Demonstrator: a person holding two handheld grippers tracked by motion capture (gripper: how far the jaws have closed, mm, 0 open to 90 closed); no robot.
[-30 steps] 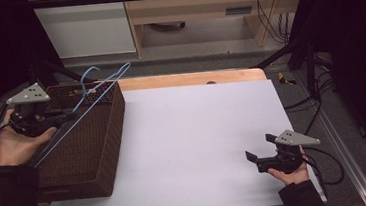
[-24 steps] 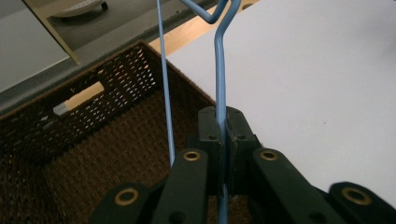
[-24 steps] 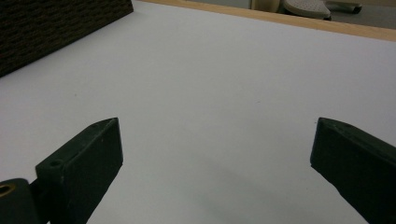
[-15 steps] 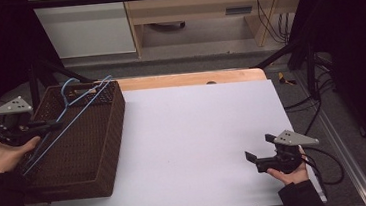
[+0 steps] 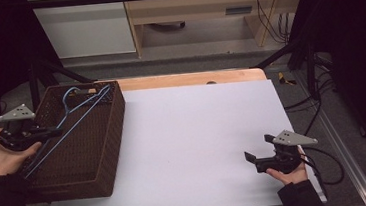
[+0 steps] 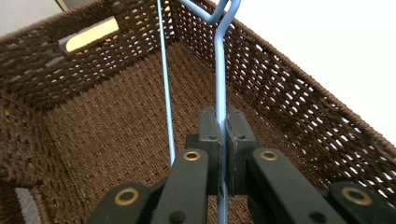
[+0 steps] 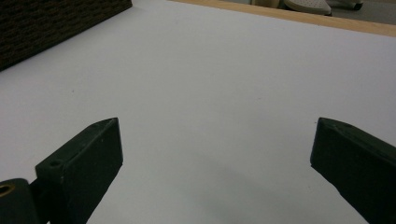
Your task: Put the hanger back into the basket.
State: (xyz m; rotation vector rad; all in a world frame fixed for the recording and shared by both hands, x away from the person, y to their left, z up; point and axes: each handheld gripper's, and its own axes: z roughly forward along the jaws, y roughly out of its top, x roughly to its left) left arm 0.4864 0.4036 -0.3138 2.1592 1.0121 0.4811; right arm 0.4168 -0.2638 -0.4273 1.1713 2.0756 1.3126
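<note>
both hands low; left gripper (image 5: pixel 48 132) pinching hanger (image 5: pixel 74 115).

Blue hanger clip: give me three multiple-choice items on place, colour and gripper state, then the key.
1. Where is the wicker basket?
A. left side of the table
B. centre of the table
C. on the floor

2. What colour is the wire hanger?
A. red
B. light blue
C. white

3. How do the right gripper jaws stand?
A. shut on the hanger
B. shut on nothing
C. wide apart over the bare white table

Key: 1 A, the high view shows it at the table's left edge. 2 B, blue wire is clamped in the left gripper. 3 C, its own view shows a wide gap between the jaws.
</note>
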